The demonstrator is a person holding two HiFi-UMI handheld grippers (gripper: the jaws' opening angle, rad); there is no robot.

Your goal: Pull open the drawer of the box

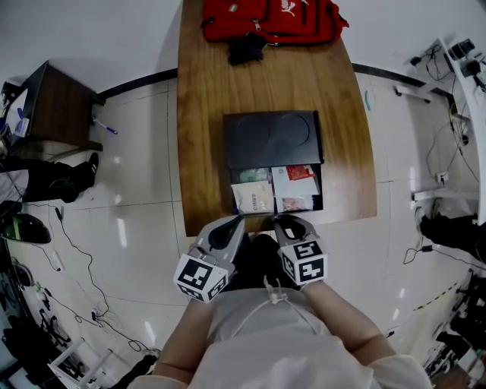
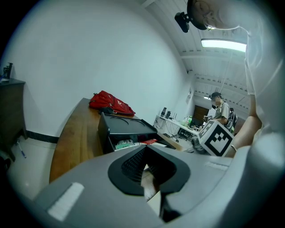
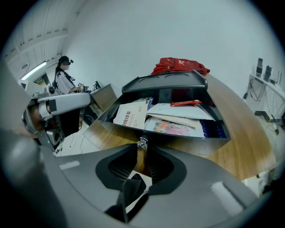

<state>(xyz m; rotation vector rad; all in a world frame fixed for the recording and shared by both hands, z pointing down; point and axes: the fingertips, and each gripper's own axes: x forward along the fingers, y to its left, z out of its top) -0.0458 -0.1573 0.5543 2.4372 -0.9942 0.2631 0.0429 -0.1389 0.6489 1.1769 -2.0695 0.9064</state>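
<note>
Drawer (image 3: 191, 141) open, front near table (image 1: 205, 114) edge | right tongs (image 3: 141, 148) pinch knob (image 3: 142, 142) | left tongs (image 2: 146, 149) pressed together

Bright, even indoor light falls from overhead. A ceiling strip lamp (image 2: 222, 43) blows out white, and the glossy floor (image 1: 121, 232) carries pale reflected streaks. Fisheye bending curves every edge (both gripper views vignette to black corners). Close to the lens, the left gripper (image 2: 145, 148) is softly blurred.

Chinese characters on white packet (image 3: 130, 116) in drawer (image 3: 191, 141), too small to read surely; white logo on red bag (image 1: 269, 19) illegible
</note>
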